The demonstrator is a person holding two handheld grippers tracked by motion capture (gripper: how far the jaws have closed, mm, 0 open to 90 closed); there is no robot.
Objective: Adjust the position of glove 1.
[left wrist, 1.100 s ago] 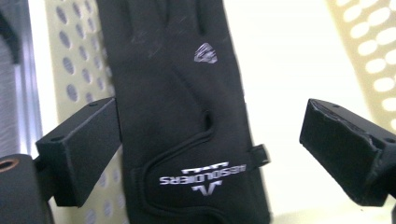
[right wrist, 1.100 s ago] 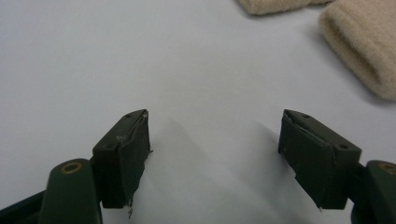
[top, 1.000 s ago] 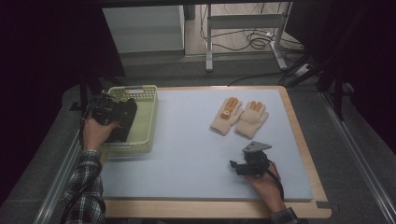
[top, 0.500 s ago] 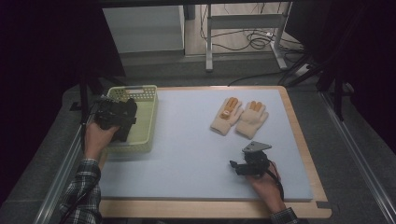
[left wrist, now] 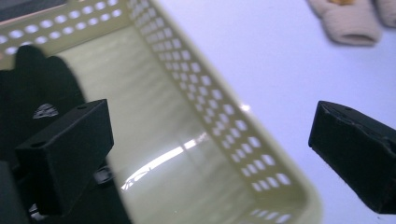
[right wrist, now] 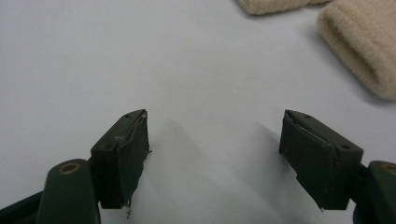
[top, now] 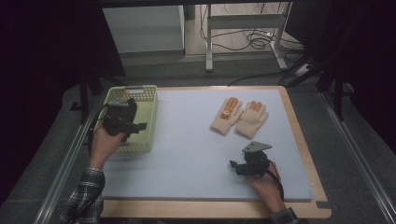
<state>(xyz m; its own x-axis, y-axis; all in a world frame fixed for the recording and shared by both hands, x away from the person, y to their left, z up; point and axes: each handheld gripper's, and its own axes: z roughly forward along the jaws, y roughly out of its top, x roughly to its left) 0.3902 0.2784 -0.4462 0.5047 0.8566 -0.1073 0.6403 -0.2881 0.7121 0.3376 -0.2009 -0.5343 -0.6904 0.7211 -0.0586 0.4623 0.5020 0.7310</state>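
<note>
Over the basket (top: 148, 122), left gripper (left wrist: 210, 154) gapes empty.

Pale yellow perforated basket (top: 145, 122) upright at table's left.

Right gripper (right wrist: 215, 154): jaws apart, nothing between, over white mat (right wrist: 140, 56). Beige glove cuffs (right wrist: 359, 51) beyond, upper right.

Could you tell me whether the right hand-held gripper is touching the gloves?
Apart. The high view shows bare mat between the right hand-held gripper and the gloves.
</note>
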